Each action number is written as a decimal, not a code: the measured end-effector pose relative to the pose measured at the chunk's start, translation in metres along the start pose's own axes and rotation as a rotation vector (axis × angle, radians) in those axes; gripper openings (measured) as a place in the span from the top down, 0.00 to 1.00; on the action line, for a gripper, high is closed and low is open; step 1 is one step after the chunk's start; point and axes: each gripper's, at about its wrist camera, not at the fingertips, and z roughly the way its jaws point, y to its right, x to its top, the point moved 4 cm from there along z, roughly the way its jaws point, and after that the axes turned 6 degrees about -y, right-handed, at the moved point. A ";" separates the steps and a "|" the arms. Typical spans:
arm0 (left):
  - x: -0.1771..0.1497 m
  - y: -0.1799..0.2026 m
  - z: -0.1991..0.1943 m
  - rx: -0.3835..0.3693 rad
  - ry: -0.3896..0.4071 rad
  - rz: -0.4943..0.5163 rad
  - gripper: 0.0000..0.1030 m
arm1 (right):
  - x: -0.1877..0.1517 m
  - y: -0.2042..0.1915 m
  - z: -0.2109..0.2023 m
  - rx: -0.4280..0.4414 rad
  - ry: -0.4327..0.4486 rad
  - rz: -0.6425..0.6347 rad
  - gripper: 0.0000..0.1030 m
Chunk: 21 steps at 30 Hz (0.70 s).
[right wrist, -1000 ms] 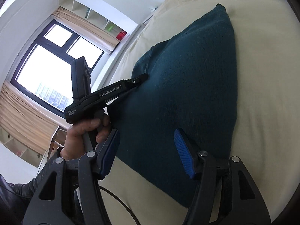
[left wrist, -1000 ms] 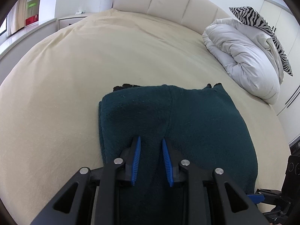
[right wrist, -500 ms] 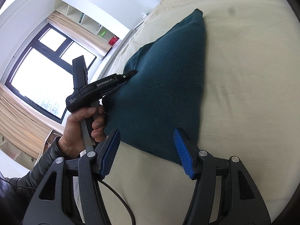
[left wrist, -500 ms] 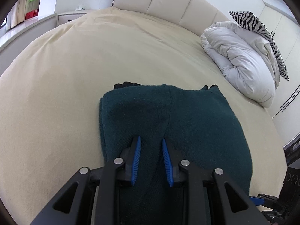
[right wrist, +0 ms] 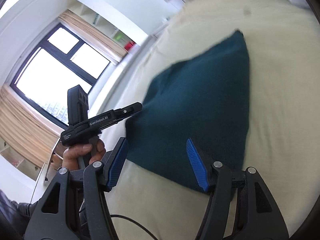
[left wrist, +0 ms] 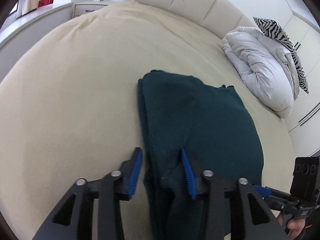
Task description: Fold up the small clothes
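A folded dark teal knit garment (left wrist: 200, 124) lies on the cream bed (left wrist: 80, 80). My left gripper (left wrist: 162, 170) is open, its jaws either side of the garment's near left edge, with cloth between them. In the right wrist view the same garment (right wrist: 200, 108) lies ahead, and the left gripper (right wrist: 132, 108) shows from the side at the garment's left edge, held in a hand. My right gripper (right wrist: 158, 162) is wide open and empty over the garment's near edge. It shows too at the lower right of the left wrist view (left wrist: 260, 190).
A white duvet (left wrist: 260, 68) and a zebra-print pillow (left wrist: 280, 36) lie at the bed's far right by the padded headboard (left wrist: 190, 2). A window (right wrist: 56, 76) with tan curtains and shelves is on the left. A cable (right wrist: 128, 220) trails under my right gripper.
My left gripper has opened from a narrow gap on the cloth and shifted left to the garment's left edge. My right gripper has drawn back a little, still wide open.
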 end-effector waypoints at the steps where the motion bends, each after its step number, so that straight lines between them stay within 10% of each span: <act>1: -0.002 -0.005 -0.001 -0.027 0.003 -0.019 0.52 | -0.004 0.006 0.008 -0.013 -0.030 0.018 0.42; 9: 0.007 -0.024 -0.038 -0.111 0.075 -0.111 0.49 | -0.027 0.024 -0.042 -0.008 0.064 0.036 0.42; 21: 0.015 -0.025 0.004 -0.264 -0.082 -0.220 0.45 | 0.018 0.067 -0.052 -0.010 0.042 0.159 0.31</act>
